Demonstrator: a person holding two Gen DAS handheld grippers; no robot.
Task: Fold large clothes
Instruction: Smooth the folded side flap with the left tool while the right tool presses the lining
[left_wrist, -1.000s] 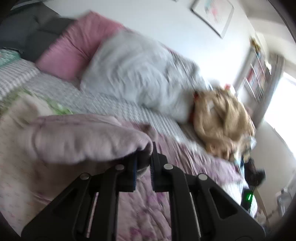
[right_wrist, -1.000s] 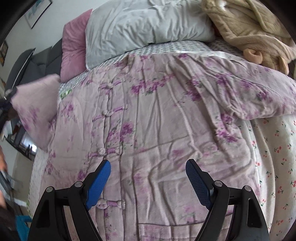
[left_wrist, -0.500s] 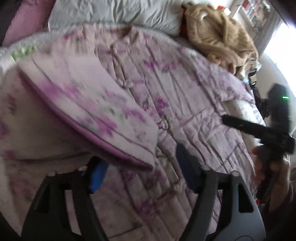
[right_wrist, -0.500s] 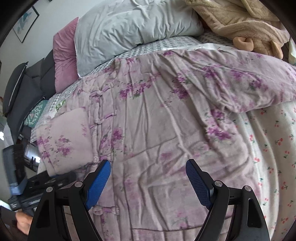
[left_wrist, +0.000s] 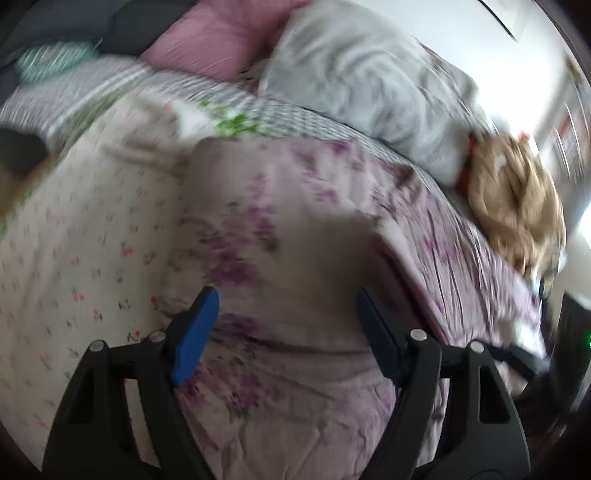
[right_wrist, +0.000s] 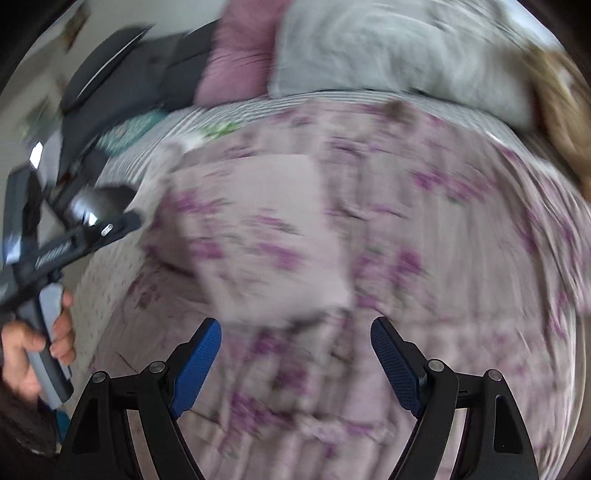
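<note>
Left wrist view: the left hand-held gripper (left_wrist: 284, 328) has its 2 blue-padded fingers (left_wrist: 195, 334) spread wide, nothing between them, held over the floral quilted garment (left_wrist: 280, 258). Its jaws have just been opening and no cloth is caught in them. The pale lilac garment with purple flower print lies spread on the bed, and a folded-over sleeve (left_wrist: 273, 206) lies across its front just ahead of the fingers. To the left shows the cherry-print sheet (left_wrist: 85, 240), and beyond it a grey checked blanket (left_wrist: 280, 110). At the head of the bed rest a pink pillow (left_wrist: 218, 44) and a grey pillow (left_wrist: 365, 85), with a tan fleece heap (left_wrist: 517, 199) at the right. The frame is blurred, so small details of the cloth cannot be made out.

Right wrist view: the right hand-held gripper (right_wrist: 295, 354) is also wide open and empty, above the lower front of the same garment (right_wrist: 424, 258). The folded sleeve (right_wrist: 255, 229) lies on the garment's left half, its near edge just ahead of the left blue pad. At the left edge a person's hand (right_wrist: 33, 350) grips the handle of the other gripper, which appears to be clear of the cloth.
</note>
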